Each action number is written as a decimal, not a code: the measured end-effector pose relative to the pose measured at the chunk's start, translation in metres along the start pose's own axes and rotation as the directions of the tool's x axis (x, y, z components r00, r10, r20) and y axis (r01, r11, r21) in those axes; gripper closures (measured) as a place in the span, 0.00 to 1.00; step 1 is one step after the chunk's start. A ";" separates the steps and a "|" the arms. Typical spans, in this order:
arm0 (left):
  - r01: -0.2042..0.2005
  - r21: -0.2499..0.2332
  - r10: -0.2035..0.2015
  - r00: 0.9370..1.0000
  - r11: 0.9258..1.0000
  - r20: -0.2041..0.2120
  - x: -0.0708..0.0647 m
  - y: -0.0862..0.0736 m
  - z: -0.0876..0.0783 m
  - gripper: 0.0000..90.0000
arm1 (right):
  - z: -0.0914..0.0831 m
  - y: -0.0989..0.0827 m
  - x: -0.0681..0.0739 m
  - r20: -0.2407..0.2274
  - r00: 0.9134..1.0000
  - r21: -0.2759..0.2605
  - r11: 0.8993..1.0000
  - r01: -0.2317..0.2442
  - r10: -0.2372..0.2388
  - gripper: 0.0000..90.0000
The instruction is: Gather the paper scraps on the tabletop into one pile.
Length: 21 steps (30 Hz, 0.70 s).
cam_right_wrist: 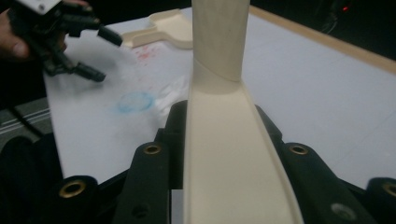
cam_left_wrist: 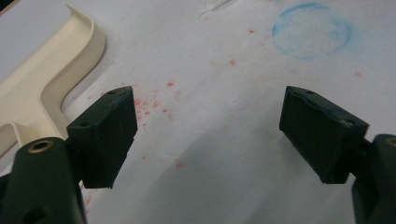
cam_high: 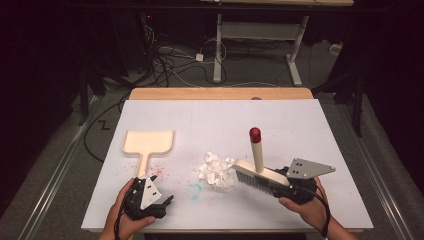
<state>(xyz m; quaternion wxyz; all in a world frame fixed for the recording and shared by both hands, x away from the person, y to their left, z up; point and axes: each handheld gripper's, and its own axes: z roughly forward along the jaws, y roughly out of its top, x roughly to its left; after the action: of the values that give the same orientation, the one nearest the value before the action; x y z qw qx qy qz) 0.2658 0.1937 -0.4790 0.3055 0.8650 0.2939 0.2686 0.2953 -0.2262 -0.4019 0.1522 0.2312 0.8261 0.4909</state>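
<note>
The white-covered table carried a cream dustpan, lying flat at about ten o'clock from the table's centre, its handle pointing back toward the person. A heap of crumpled white paper scraps sat near the middle, toward six o'clock. A blue chalk-like ring marked the cover just at seven o'clock of the heap, and red specks were scattered beside the dustpan handle.

The left gripper, held in the left hand at the near edge, sat just at six o'clock of the dustpan handle. In the left gripper view its jaws stood wide apart, nothing between them, with the handle beside the left jaw.

The right gripper, held in the right hand, was closed on the cream back of a hand brush. The brush bristles rested on the table, touching the paper heap at its three o'clock side. The brush handle rose upright, ending in a red tip.
</note>
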 end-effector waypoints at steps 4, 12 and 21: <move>-0.002 -0.004 0.002 1.000 1.000 0.002 0.000 0.001 0.001 0.20 | 0.012 -0.005 0.010 -0.047 0.999 0.043 0.999 0.019 -0.017 0.75; -0.005 0.000 0.005 1.000 1.000 0.010 -0.001 0.001 0.002 0.20 | 0.053 -0.001 0.020 -0.091 0.995 0.042 0.998 0.053 -0.049 0.75; -0.006 -0.001 0.006 1.000 1.000 0.013 -0.001 0.000 0.001 0.20 | 0.084 0.013 0.020 -0.062 0.993 0.025 0.995 0.098 -0.096 0.75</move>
<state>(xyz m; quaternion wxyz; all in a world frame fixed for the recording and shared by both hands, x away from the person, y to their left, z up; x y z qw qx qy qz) 0.2660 0.1930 -0.4803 0.3072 0.8674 0.2892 0.2639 0.3214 -0.1473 -0.4304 0.1474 0.1781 0.8475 0.4779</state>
